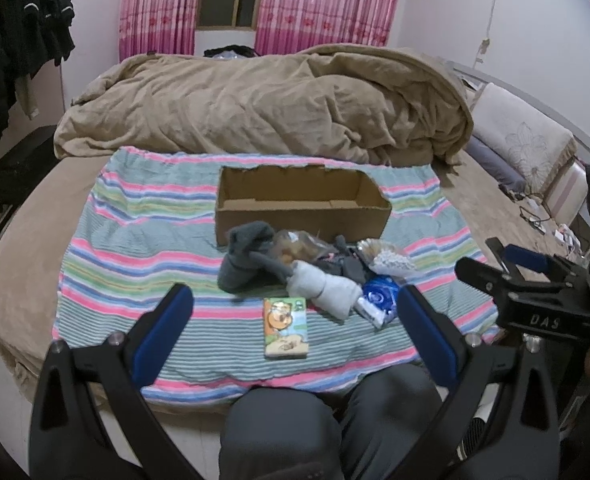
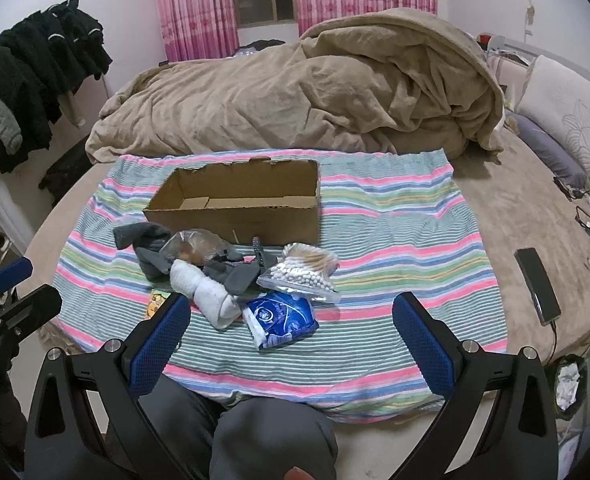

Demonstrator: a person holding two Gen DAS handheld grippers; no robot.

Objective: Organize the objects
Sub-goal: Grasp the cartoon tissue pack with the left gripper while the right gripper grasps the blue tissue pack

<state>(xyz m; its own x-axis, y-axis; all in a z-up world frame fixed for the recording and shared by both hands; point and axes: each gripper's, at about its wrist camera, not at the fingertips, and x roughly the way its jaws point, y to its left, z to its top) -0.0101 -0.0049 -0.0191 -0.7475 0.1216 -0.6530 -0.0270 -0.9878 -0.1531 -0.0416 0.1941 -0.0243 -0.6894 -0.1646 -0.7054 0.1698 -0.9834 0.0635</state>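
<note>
Both my left gripper and right gripper hover spread wide, empty. Clutter pile lies at six o'clock of the empty cardboard box; tangled socks could drag neighbours along.

Open cardboard box, clutter pile in front

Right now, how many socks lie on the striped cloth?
2: a grey sock left of the pile, a white sock in front. More may be hidden.

White letters "DAS" stand on the black body of the right gripper, seen from the left wrist; other print is unreadable.
</note>
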